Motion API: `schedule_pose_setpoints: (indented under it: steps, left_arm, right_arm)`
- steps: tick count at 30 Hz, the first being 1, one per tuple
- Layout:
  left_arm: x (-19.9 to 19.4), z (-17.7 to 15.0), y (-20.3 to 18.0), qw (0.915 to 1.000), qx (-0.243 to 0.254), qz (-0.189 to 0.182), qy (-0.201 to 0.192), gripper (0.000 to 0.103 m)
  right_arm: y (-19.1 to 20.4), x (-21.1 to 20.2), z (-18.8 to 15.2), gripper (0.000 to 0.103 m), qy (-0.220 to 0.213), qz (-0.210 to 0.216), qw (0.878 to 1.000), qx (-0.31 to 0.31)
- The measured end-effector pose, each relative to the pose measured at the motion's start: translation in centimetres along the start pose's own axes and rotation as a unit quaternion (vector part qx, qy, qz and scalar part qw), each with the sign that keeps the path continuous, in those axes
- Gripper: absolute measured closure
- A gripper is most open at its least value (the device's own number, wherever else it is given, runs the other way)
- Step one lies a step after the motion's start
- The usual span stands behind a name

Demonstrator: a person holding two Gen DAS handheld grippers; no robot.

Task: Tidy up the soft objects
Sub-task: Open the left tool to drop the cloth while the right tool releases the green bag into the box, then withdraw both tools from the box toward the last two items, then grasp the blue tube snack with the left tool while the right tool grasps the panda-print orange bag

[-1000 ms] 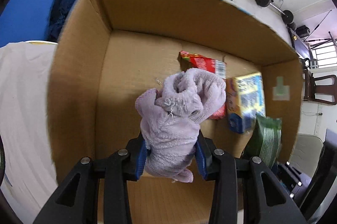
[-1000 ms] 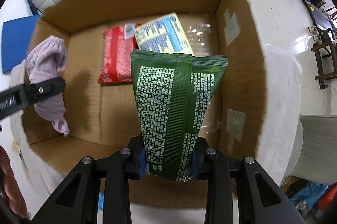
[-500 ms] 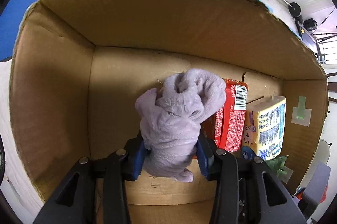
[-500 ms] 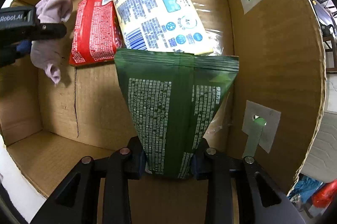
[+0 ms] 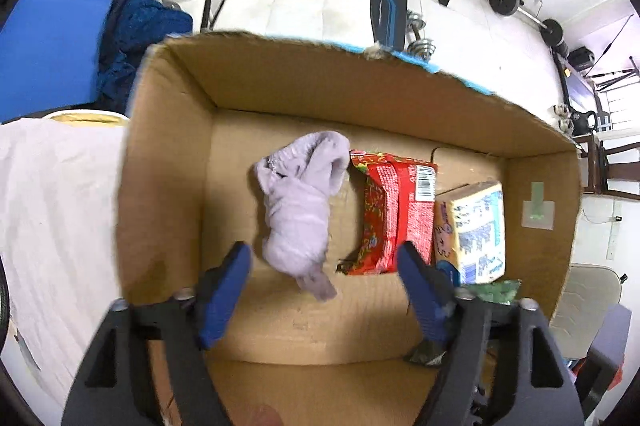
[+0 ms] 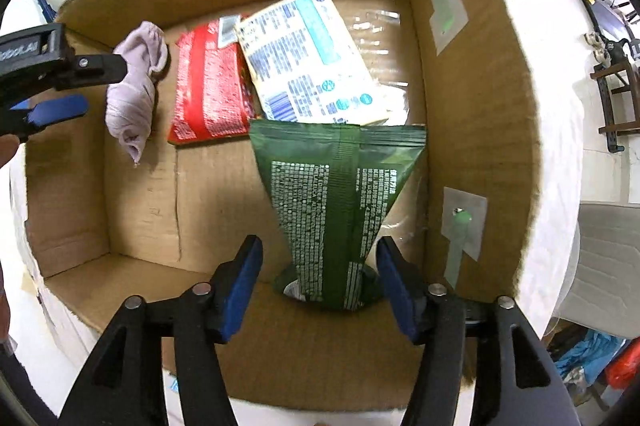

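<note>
An open cardboard box (image 5: 168,162) takes up most of both views, and everything else sits relative to it. Both grippers point down into it.

The left gripper (image 5: 324,266) has its jaws opening, wide apart, with nothing pressed between the blue pads. The lilac cloth bundle (image 5: 300,202) lies loose on the box floor beyond the pads, clear of both, in the left half of the box.

The right gripper (image 6: 320,270) is also opening. The green snack pouch (image 6: 336,210) stands between its pads near the right wall of the box, but neither pad touches it; it is released.

On the box floor, just beside the cloth bundle, lies a red snack packet (image 5: 394,214). Next to that, toward the right wall, is a pale yellow and blue tissue pack (image 6: 308,62), its near edge partly under the green pouch's top seam. A strip of clear tape (image 6: 380,26) glints on the floor by the far right corner.
</note>
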State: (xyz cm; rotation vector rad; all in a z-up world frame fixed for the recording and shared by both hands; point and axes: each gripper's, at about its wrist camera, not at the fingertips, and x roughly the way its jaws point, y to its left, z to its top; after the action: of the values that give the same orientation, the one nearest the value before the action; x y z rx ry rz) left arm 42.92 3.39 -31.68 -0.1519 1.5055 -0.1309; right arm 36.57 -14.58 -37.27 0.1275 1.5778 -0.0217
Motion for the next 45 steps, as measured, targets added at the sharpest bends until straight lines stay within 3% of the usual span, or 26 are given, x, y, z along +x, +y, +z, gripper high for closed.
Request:
schedule_pose_setpoints:
  steps: [1,3,4,9,22,32,35,38,45]
  left_arm:
    - [-0.7,-0.3,0.1,1.0000,0.002,0.002,-0.006,0.015]
    - [-2.3,-1.9,0.1,0.9997,0.009,0.009,-0.021,0.008]
    - [-2.8,-2.1,0.5,0.9996,0.011,0.009,-0.025,0.007]
    - [-5.3,-5.0,1.1,0.9986,0.009,-0.007,-0.051,0.006]
    - [-12.6,-12.7,1.5,0.9836,0.038,0.042,-0.171,0.006]
    - [-14.4,-16.9,0.7,0.9772,0.045,0.064,-0.197,0.006]
    - [-14.2,-18.1,0.6,0.9759,0.046,0.076,-0.200,0.006]
    - [-11.9,-19.5,1.0,0.9793,0.046,0.089,-0.176,0.006]
    - [-1.8,-22.0,2.8,0.9884,0.041,0.131,-0.065,0.006]
  right_arm:
    - [0.2,-0.5,-0.2,0.016,-0.008,-0.002,1.000,-0.001]
    - [0.7,-1.6,-0.6,0.003,-0.025,0.001,1.000,0.000]
    - [1.0,-2.2,-0.8,0.002,-0.031,-0.001,1.000,0.001]
    - [1.5,-5.0,-2.3,0.002,-0.067,-0.021,0.998,-0.002]
    - [1.2,-12.5,-8.7,0.002,-0.169,-0.030,0.985,0.008]
    - [0.9,-16.9,-13.1,0.002,-0.219,-0.018,0.975,0.020]
    - [0.6,-17.0,-13.7,0.002,-0.216,-0.010,0.976,0.021]
    - [0.4,-15.3,-14.5,0.002,-0.194,-0.007,0.981,0.019]
    - [0.3,-4.2,-15.7,0.002,-0.059,0.028,0.998,0.024]
